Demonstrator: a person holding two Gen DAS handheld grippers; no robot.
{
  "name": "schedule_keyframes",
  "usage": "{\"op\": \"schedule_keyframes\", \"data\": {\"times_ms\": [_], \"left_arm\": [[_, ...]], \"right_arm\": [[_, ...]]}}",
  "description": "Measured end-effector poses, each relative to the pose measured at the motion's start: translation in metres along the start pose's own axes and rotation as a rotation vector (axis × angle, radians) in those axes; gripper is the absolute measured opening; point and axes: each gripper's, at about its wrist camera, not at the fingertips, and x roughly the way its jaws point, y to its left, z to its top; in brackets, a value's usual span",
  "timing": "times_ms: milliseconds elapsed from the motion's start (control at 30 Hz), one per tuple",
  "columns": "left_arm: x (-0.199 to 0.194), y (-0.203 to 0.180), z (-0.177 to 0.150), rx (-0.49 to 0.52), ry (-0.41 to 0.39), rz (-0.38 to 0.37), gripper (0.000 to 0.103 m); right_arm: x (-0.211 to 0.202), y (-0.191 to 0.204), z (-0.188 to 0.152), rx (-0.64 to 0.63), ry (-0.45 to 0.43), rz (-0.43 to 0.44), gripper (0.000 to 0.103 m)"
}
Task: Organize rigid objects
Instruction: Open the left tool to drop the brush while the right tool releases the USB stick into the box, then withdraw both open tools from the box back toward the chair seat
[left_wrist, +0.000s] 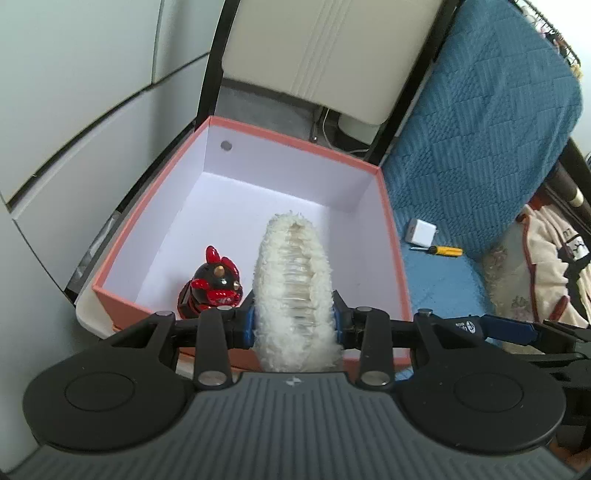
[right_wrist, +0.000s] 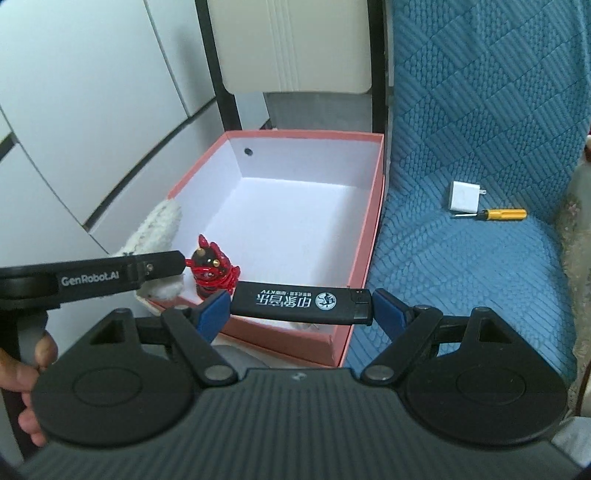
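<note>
A pink box (left_wrist: 395, 236) with a white inside stands open on a chair, also seen as the pink box (right_wrist: 373, 221) in the right wrist view. A red and black figurine (left_wrist: 212, 284) stands in its near left corner; the figurine (right_wrist: 212, 267) shows in the other view too. My left gripper (left_wrist: 293, 321) is shut on a white fluffy hair clip (left_wrist: 293, 280), held over the box's near wall. My right gripper (right_wrist: 299, 306) is shut on a black lighter (right_wrist: 301, 302) lying crosswise, over the box's near edge. The fluffy clip (right_wrist: 159, 225) and left gripper arm show at left.
To the right of the box, a blue quilted cushion (right_wrist: 480, 147) carries a white charger plug (right_wrist: 463, 197) and a yellow screwdriver (right_wrist: 495, 213). White cabinet panels (left_wrist: 74, 110) stand at left. A hand (right_wrist: 22, 373) holds the left gripper's handle. A beige garment (left_wrist: 543, 266) lies far right.
</note>
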Motion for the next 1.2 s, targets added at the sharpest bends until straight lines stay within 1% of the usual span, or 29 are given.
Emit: {"op": "schedule_keyframes", "data": {"times_ms": [300,467,500,533,567,633,667,733,833,933,1200], "left_arm": [[0.059,0.025,0.019,0.009,0.066,-0.013,0.042],[0.074,0.032,0.025,0.010,0.076,-0.021,0.043],[0.074,0.032,0.026,0.011,0.071,-0.014,0.044],[0.075,0.033,0.026,0.013,0.068,-0.006,0.047],[0.074,0.033,0.026,0.015,0.066,0.000,0.053],[0.072,0.035,0.026,0.010,0.056,0.009,0.059],[0.069,0.036,0.026,0.006,0.052,0.010,0.061],[0.064,0.036,0.025,0.001,0.044,0.013,0.061],[0.053,0.033,0.022,-0.002,0.031,0.017,0.061],[0.041,0.029,0.019,0.003,0.017,0.016,0.061],[0.005,0.006,0.005,0.024,-0.024,-0.008,0.061]], "right_arm": [[0.053,0.006,0.014,0.001,0.067,-0.024,0.086],[0.071,0.004,0.018,0.017,0.088,-0.026,0.086],[0.073,0.005,0.018,0.016,0.090,-0.028,0.086],[0.075,0.006,0.019,0.014,0.091,-0.030,0.086],[0.075,0.006,0.020,0.013,0.091,-0.030,0.086],[0.075,0.005,0.021,0.017,0.086,-0.018,0.086],[0.074,0.006,0.021,0.018,0.085,-0.010,0.085],[0.071,0.007,0.021,0.011,0.087,0.013,0.089],[0.062,0.010,0.019,-0.004,0.072,0.006,0.089],[0.050,0.009,0.015,0.006,0.058,0.014,0.089],[0.006,-0.007,0.004,0.036,-0.006,-0.005,0.089]]}}
